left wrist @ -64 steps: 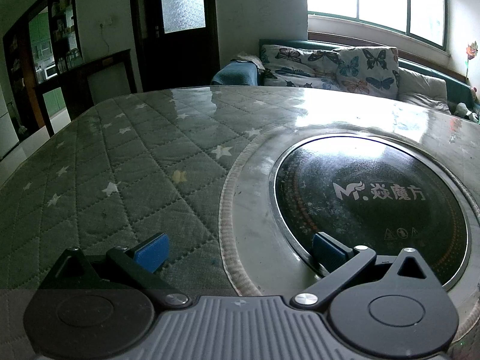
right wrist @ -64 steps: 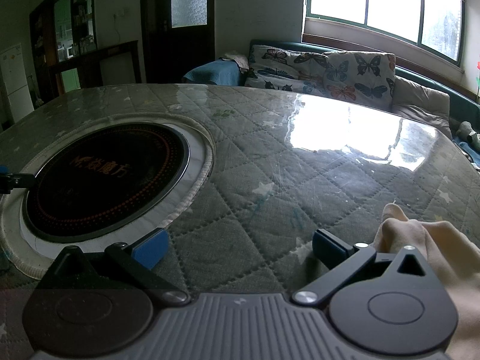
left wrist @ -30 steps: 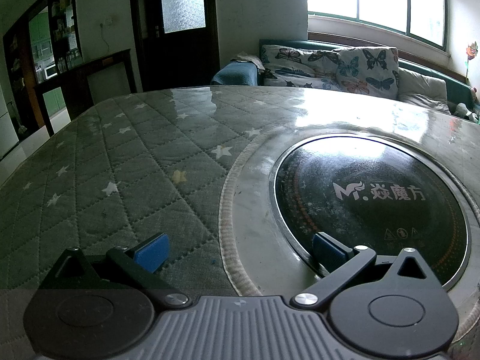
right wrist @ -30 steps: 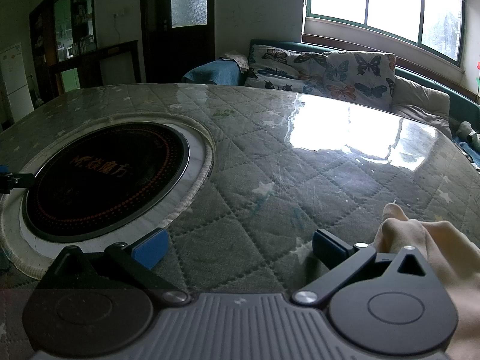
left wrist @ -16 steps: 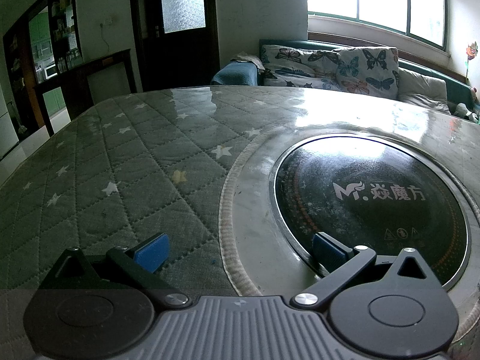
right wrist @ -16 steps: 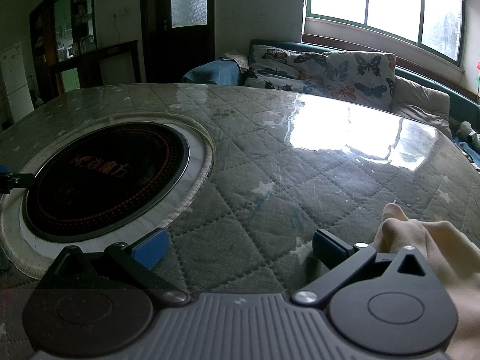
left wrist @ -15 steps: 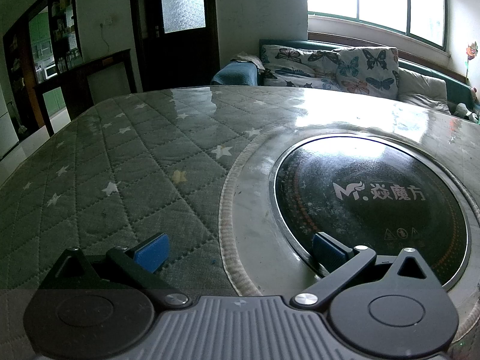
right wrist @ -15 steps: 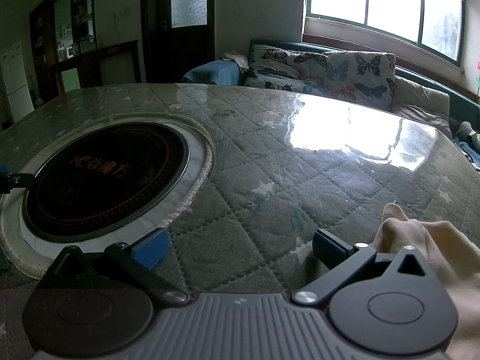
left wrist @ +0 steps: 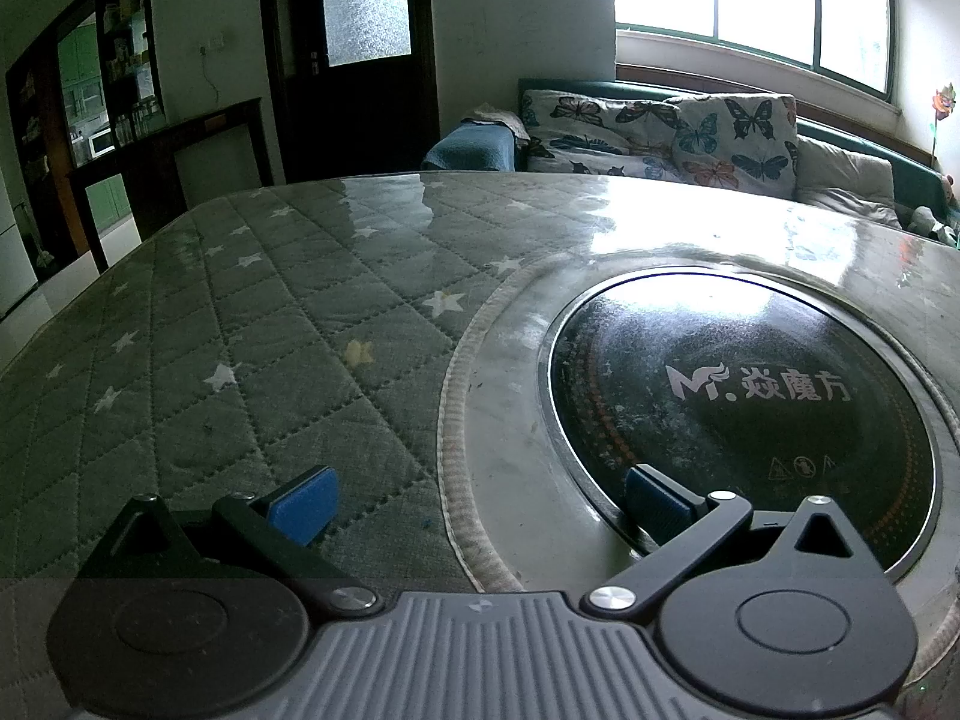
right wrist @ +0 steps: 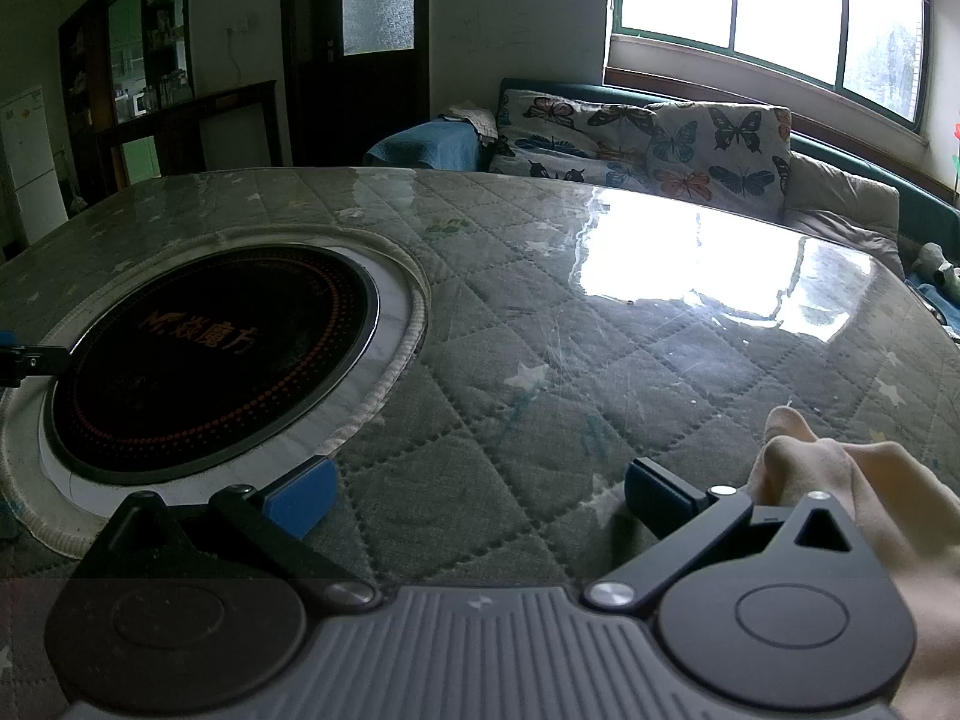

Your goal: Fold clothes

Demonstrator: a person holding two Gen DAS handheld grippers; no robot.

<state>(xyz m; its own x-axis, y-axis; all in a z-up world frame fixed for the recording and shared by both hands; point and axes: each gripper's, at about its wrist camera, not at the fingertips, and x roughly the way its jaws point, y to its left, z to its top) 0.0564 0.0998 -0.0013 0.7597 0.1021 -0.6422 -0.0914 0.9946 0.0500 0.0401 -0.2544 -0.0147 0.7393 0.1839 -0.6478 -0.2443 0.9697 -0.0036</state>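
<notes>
Left gripper [left wrist: 477, 501]: low, level, facing forward; jaws spread wide, nothing between the blue pads [left wrist: 303, 504].
Right gripper [right wrist: 477, 495]: same low, level pose; jaws spread wide, pads [right wrist: 300, 497] bare, nothing gripped.

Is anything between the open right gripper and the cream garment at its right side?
Nothing visible. The right gripper is open over the quilted table cover, and the cream garment lies bunched just right of its right finger, partly behind the gripper body. Only bare cover separates them.
</notes>
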